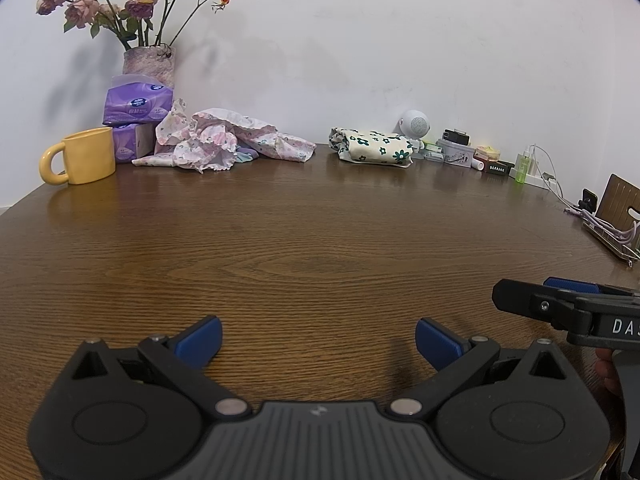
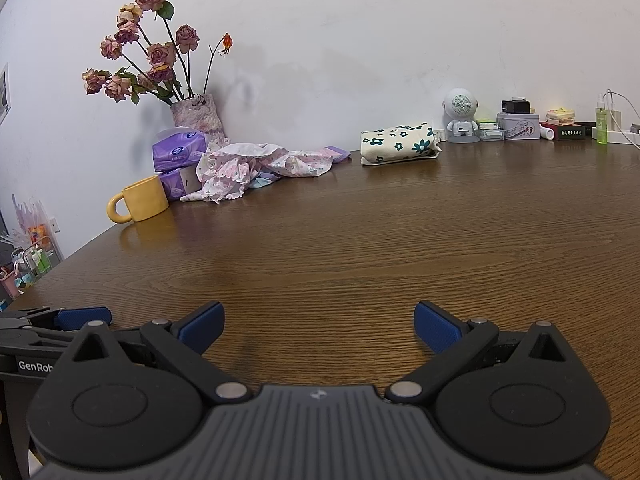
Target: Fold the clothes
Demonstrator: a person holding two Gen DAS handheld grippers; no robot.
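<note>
While both grippers hovered low over the bare tabletop (image 1: pixel 320 240), nothing was yet in hand.

You held the left gripper (image 1: pixel 318 340) and the right gripper (image 2: pixel 319 326) side by side, each with its blue pads spread wide and empty, likely so either could reach for cloth next. You had the crumpled pink floral garment (image 1: pixel 218 144) heaped against the far wall beside the purple tissue packs (image 1: pixel 136 116) and yellow mug (image 1: pixel 82 158), well apart from both grippers. Farther right lay the folded cream garment with dark green flowers (image 1: pixel 372 146), seemingly set aside as finished, leaving the middle free for folding.
</note>
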